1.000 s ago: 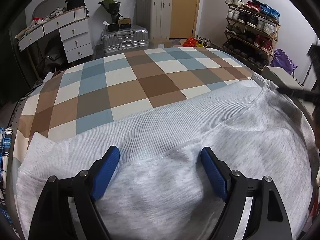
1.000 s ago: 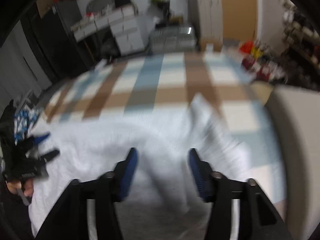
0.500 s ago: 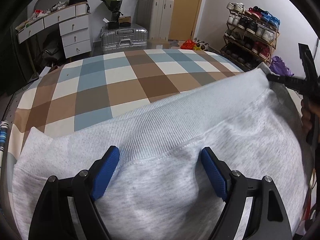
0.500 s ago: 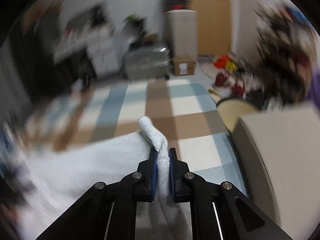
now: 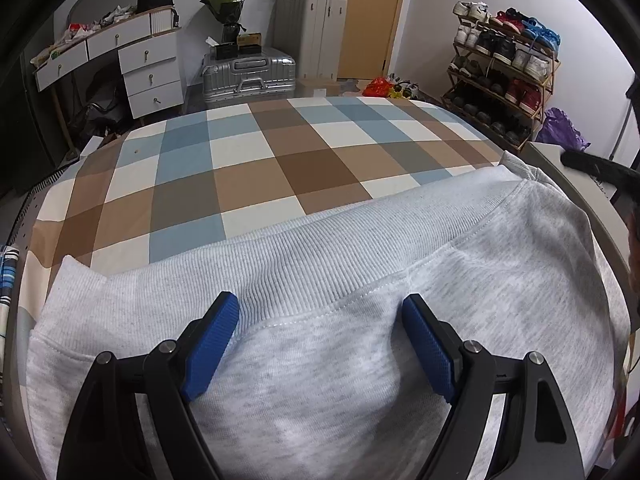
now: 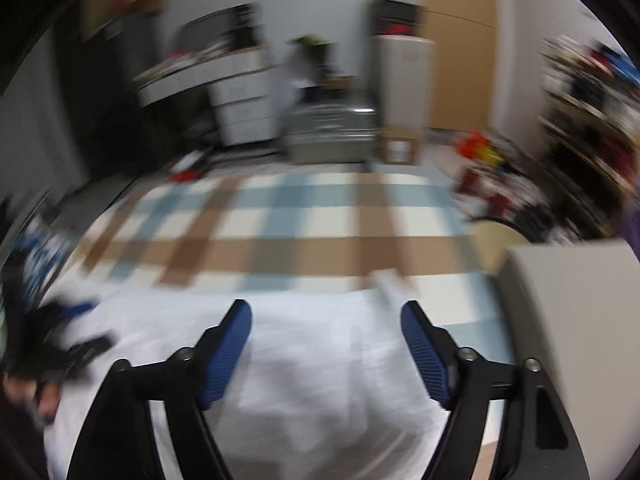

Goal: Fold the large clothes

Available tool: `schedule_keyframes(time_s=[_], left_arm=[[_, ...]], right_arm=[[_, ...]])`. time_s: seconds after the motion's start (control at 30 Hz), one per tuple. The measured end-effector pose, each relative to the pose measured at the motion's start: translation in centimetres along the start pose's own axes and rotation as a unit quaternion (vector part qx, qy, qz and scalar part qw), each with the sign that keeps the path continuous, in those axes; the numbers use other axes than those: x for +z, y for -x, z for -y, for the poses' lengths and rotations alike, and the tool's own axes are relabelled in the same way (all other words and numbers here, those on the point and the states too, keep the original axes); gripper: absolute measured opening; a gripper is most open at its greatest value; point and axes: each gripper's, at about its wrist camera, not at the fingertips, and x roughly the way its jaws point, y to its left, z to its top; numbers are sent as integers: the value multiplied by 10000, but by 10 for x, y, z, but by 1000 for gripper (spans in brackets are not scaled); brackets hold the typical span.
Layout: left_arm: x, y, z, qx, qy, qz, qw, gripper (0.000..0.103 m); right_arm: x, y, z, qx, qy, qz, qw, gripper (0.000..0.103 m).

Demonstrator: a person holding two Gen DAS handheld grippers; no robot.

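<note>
A light grey sweatshirt (image 5: 360,320) lies spread on the checked bedspread (image 5: 260,168), its ribbed hem (image 5: 320,248) running across the view. My left gripper (image 5: 320,328) hovers open just above the hem seam, with only flat cloth below its blue pads. In the blurred right wrist view the same sweatshirt (image 6: 320,360) lies flat, and my right gripper (image 6: 326,340) has its jaws opening wide, nothing pinched between them. The other gripper shows at the left edge as a dark blurred shape (image 6: 60,340), and the right one at the far right (image 5: 600,168) of the left wrist view.
A grey box-like edge (image 6: 568,312) stands right of the bed. Beyond the bed are a white drawer unit (image 5: 148,68), silver suitcases (image 5: 248,76), a shoe rack (image 5: 504,68) and a wooden door (image 5: 372,20). A blue patterned cloth (image 5: 8,280) lies at the bed's left edge.
My right gripper shut on the sweatshirt's hem corner, then let it go and opened wide; the corner now lies flat. The left gripper stayed open in place.
</note>
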Motion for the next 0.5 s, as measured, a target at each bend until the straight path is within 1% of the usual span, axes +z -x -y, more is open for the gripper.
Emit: schedule_keyframes(time_s=[0.03, 0.1, 0.13, 0.17, 0.2, 0.23, 0.3, 0.37, 0.4, 0.43, 0.47, 0.5], left_arm=[[0, 0, 0, 8, -5, 3, 10000, 80], [0, 1, 1, 21, -7, 6, 10000, 80], [0, 1, 1, 26, -10, 5, 10000, 80], [0, 1, 1, 28, -10, 3, 10000, 80], [0, 0, 1, 27, -10, -1, 10000, 80], [0, 1, 1, 29, -14, -1, 10000, 80], [-1, 1, 2, 12, 2, 6, 10000, 80], [-1, 1, 1, -10, 15, 6, 10000, 80], [-1, 1, 1, -12, 17, 6, 10000, 80], [-1, 1, 1, -15, 20, 6, 10000, 80], [-1, 2, 1, -12, 20, 7, 10000, 80], [-1, 1, 1, -9, 17, 6, 10000, 80]], right_arm=[[-5, -9, -15, 73, 181, -105, 9998, 85], [-16, -32, -35, 37, 362, -304, 9989, 85], [-24, -47, -42, -17, 426, -524, 9977, 90], [-33, -61, -50, -160, 566, -700, 9958, 96], [-39, -65, -56, -356, 727, -686, 9944, 97], [-38, -62, -58, -458, 815, -665, 9934, 96], [-38, -62, -56, -472, 911, -748, 9919, 96], [-39, -56, -50, -311, 1023, -761, 9913, 95], [-39, -53, -43, -412, 1060, -731, 9908, 95], [-40, -46, -37, -624, 1006, -693, 9905, 95], [-41, -41, -23, -719, 839, -626, 9919, 95], [-43, -38, -5, -656, 533, -601, 9946, 96]])
